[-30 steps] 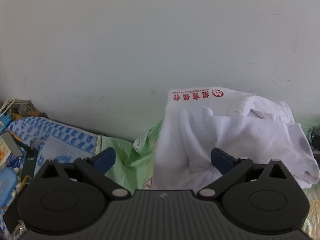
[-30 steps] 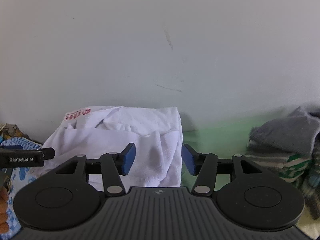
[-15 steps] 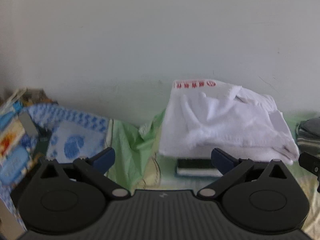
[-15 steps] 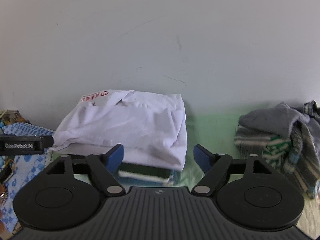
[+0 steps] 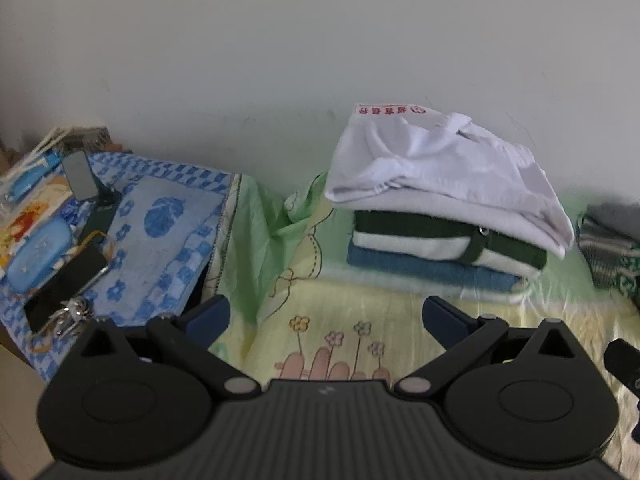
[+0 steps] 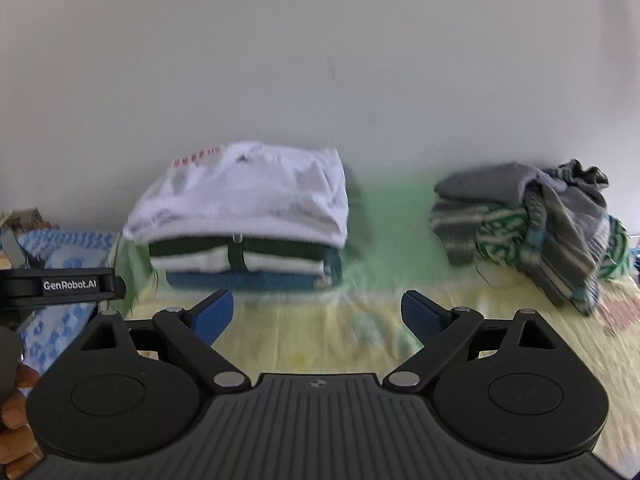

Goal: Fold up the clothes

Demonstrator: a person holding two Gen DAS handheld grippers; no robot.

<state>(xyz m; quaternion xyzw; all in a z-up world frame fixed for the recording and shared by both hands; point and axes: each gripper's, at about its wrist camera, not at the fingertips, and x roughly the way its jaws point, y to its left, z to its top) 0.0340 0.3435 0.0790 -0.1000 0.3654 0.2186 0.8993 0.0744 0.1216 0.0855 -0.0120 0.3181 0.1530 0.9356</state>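
Stack of folded clothes | beyond right gripper | jaws opening, empty

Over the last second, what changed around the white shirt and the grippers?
Both grippers backed away from the white shirt; the right gripper, its jaws opening, let go of it. The left gripper stayed open and empty. The shirt stays atop the folded stack.
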